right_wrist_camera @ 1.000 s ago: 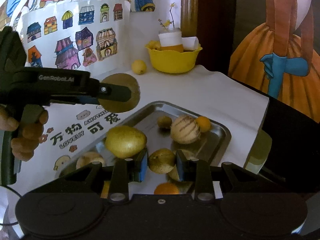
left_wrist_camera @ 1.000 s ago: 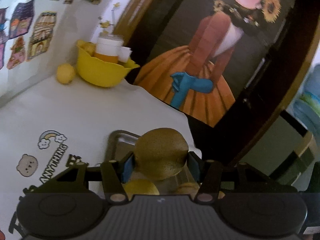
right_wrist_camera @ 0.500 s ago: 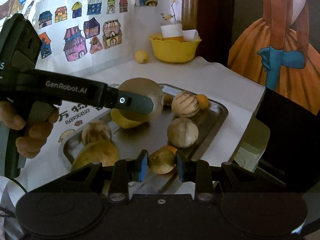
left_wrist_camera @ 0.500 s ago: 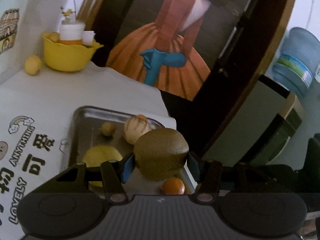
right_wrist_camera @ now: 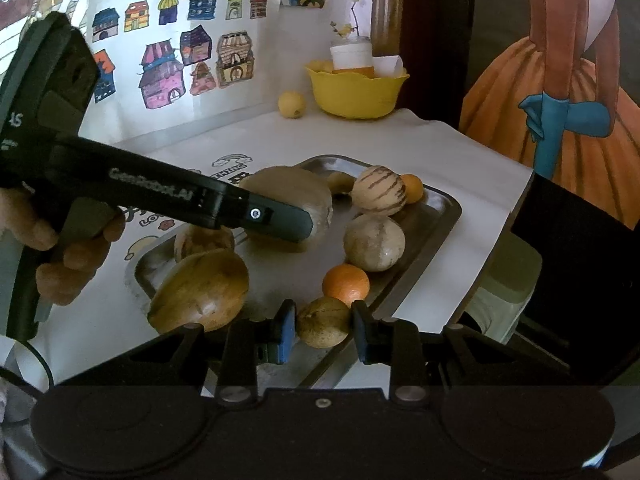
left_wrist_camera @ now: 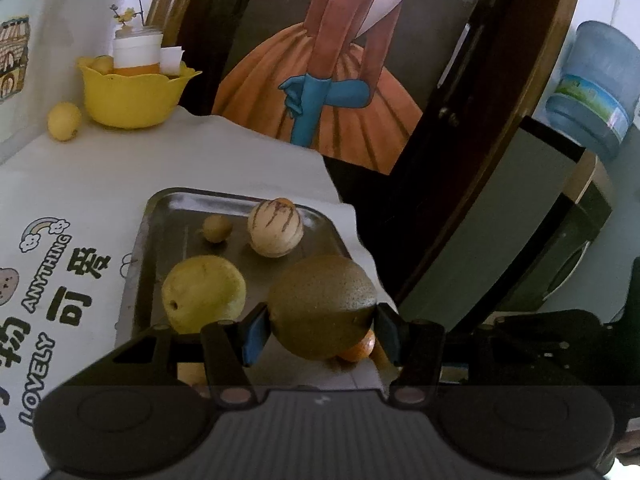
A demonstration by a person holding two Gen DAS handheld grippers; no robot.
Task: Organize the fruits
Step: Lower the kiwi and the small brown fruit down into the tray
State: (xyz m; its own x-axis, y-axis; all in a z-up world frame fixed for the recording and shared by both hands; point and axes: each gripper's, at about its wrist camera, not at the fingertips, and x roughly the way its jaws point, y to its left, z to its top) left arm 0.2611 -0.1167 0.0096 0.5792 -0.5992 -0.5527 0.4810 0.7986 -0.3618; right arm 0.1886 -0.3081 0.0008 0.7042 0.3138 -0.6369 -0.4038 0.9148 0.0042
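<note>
Orange fruit (left_wrist_camera: 357, 350) half-hidden behind brown fruit (left_wrist_camera: 323, 306), left gripper (left_wrist_camera: 322, 334)

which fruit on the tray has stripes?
The pale round melon at the metal tray's far end, beside a small orange. It has dark stripes; the others are plain.

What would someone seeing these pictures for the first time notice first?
Probably the big brown-green fruit clamped in the left gripper above the metal tray, which holds a scatter of round fruits. Next, the smaller brownish fruit pinched in the right gripper at the tray's near edge. Behind, a yellow bowl stands at the table's far corner.
</note>
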